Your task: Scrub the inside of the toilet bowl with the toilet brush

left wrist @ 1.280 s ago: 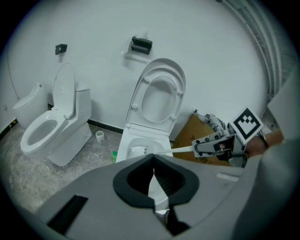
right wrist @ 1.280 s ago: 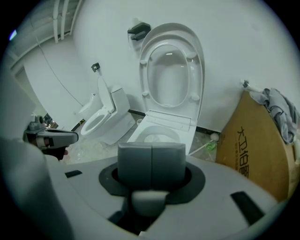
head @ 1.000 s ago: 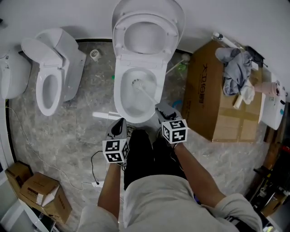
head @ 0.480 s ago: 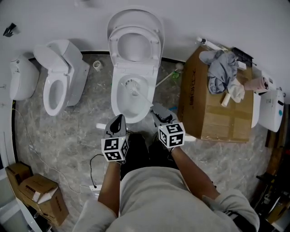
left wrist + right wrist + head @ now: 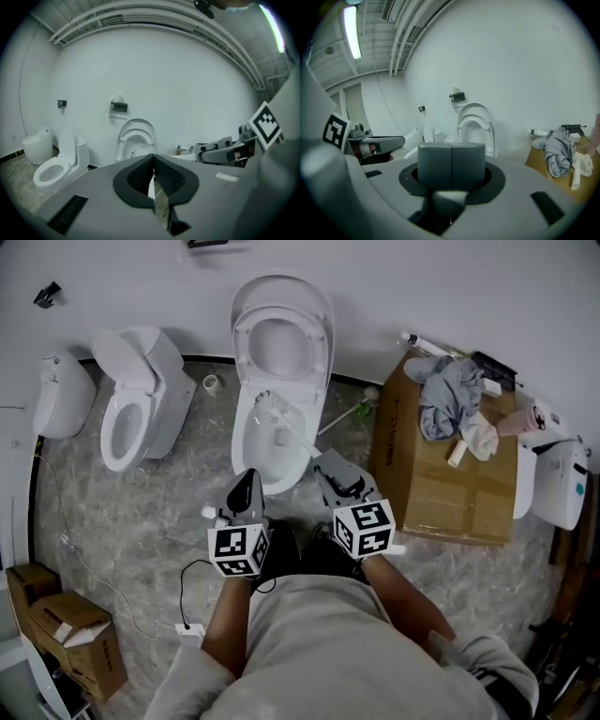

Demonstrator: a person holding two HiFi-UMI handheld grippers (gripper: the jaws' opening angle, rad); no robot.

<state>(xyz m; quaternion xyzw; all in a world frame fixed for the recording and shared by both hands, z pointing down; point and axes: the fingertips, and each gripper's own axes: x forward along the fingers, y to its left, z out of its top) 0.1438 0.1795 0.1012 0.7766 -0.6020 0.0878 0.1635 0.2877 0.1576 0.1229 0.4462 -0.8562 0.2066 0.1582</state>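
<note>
The white toilet (image 5: 253, 448) stands in the middle with lid and seat up; it also shows in the left gripper view (image 5: 136, 140) and the right gripper view (image 5: 476, 125). The toilet brush (image 5: 266, 408) has its head at the bowl's back left, and its white handle (image 5: 300, 436) slants over the rim to my right gripper (image 5: 325, 466). That gripper's pads (image 5: 451, 161) are pressed together, and a pale piece that looks like the handle sits just below them. My left gripper (image 5: 249, 480) hovers before the bowl's front, shut and empty (image 5: 153, 157).
A second toilet (image 5: 136, 418) and a white unit (image 5: 61, 395) stand at the left. At the right, a large cardboard box (image 5: 450, 479) carries grey cloth (image 5: 448, 399). Small boxes (image 5: 56, 634) and a cable (image 5: 187, 615) lie on the marble floor.
The brush head has slid from the bowl's middle to its back left. The head view has pulled back and shows more floor. Both grippers stay shut.
</note>
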